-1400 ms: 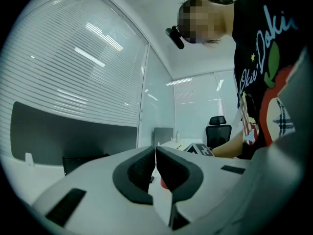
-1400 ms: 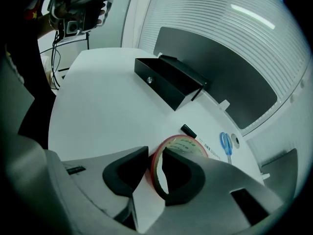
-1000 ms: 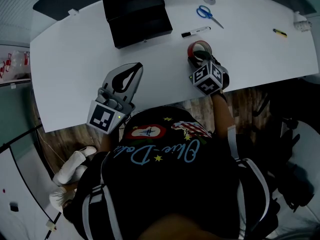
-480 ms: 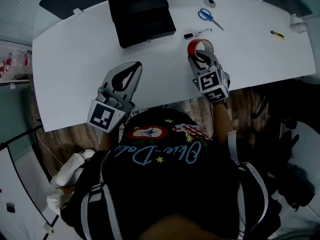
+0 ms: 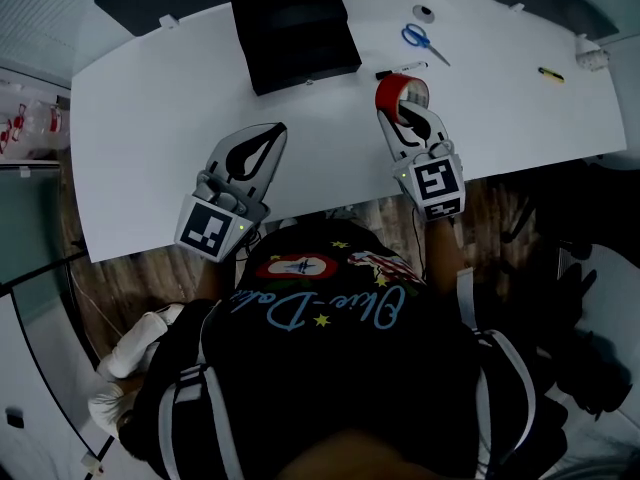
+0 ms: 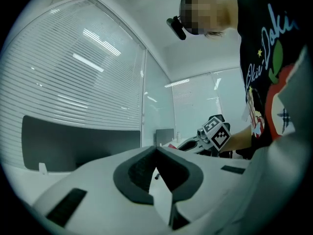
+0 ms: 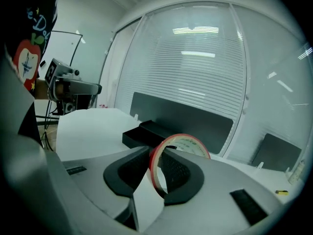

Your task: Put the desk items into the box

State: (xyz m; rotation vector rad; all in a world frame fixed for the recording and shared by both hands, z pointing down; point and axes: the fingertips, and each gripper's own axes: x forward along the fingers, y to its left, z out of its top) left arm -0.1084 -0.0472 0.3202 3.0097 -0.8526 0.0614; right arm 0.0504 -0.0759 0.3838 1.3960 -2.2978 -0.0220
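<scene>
My right gripper (image 5: 405, 106) is shut on a red roll of tape (image 5: 402, 94); the roll stands on edge between the pads, lifted off the white desk (image 5: 150, 118). In the right gripper view the tape roll (image 7: 179, 152) sits in the jaws' notch of the right gripper (image 7: 155, 154), with the black box (image 7: 146, 132) behind it. The open black box (image 5: 292, 26) lies at the desk's far side, left of the tape. My left gripper (image 5: 277, 128) hovers over the desk's near part, its tips together and nothing between them; the left gripper (image 6: 156, 150) looks the same in its own view.
Blue-handled scissors (image 5: 425, 42) and a black marker (image 5: 402, 70) lie beyond the tape. A small round item (image 5: 425, 12) sits at the far edge, a yellow item (image 5: 553, 73) and a white item (image 5: 590, 53) at the far right. The desk's near edge runs under both grippers.
The right gripper, tipped down onto the tape on the desk a second ago, has risen with the roll and levelled out. The left gripper has barely shifted.
</scene>
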